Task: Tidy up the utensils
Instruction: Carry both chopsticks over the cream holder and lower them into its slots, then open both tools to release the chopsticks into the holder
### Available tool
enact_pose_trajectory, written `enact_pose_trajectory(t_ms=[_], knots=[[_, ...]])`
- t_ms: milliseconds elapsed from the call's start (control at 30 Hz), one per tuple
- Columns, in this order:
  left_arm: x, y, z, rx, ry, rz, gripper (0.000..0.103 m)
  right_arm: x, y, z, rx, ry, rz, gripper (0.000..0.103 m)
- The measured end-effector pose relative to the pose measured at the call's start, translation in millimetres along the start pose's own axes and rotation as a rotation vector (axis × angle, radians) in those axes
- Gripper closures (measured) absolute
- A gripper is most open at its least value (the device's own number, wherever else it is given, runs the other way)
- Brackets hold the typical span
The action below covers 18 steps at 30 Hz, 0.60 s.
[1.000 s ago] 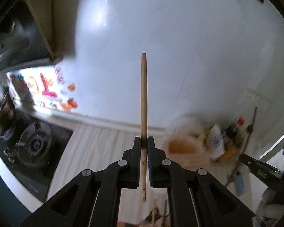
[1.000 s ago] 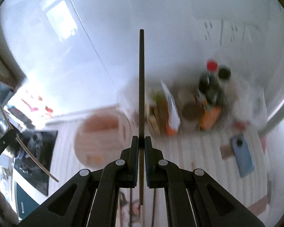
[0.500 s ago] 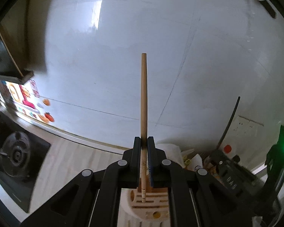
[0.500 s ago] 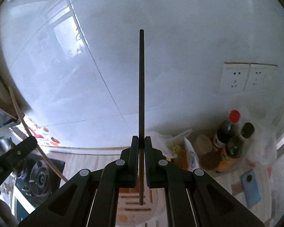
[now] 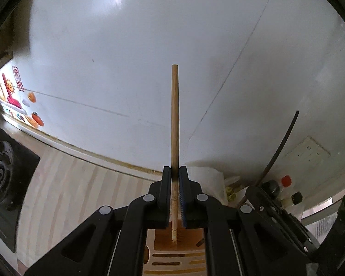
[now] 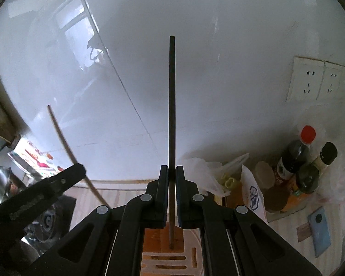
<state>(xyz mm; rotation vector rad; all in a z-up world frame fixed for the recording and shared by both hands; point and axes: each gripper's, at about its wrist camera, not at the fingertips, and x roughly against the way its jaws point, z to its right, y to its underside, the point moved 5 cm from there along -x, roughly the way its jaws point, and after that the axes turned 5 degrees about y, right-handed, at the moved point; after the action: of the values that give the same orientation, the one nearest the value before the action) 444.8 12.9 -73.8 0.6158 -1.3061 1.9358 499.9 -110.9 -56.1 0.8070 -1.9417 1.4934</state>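
My left gripper (image 5: pixel 175 177) is shut on a light wooden chopstick (image 5: pixel 174 119) that stands upright, its lower end over the orange compartment of a slotted utensil holder (image 5: pixel 172 260). My right gripper (image 6: pixel 171 174) is shut on a dark chopstick (image 6: pixel 171 105), also upright, its lower end over the same holder (image 6: pixel 165 262). In the right wrist view the left gripper (image 6: pixel 46 184) and its wooden chopstick (image 6: pixel 64 142) show at the left. In the left wrist view the dark chopstick (image 5: pixel 280 147) and the right gripper's body show at the right.
A gas stove (image 5: pixel 2 174) sits at the left on the striped counter (image 5: pixel 69 184). Sauce bottles (image 6: pixel 296 154), bags (image 6: pixel 207 172) and a blue phone (image 6: pixel 319 232) stand at the right by the white tiled wall with sockets (image 6: pixel 315 82).
Both grippers have swung from looking down at the counter to facing the wall, and have come over the utensil holder. Each still holds its chopstick upright.
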Motion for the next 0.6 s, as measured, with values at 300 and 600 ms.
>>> enact_pose_trajectory(t_ms=[300, 600], knots=[[-10, 26, 4, -0.061, 0.0, -0.08, 0.099, -9, 25, 1, 0.04, -0.056, -0.076, 0.097], [17, 32, 1, -0.061, 0.009, -0.091, 0.094, 0, 41, 6, 0.055, -0.139, -0.157, 0.089]])
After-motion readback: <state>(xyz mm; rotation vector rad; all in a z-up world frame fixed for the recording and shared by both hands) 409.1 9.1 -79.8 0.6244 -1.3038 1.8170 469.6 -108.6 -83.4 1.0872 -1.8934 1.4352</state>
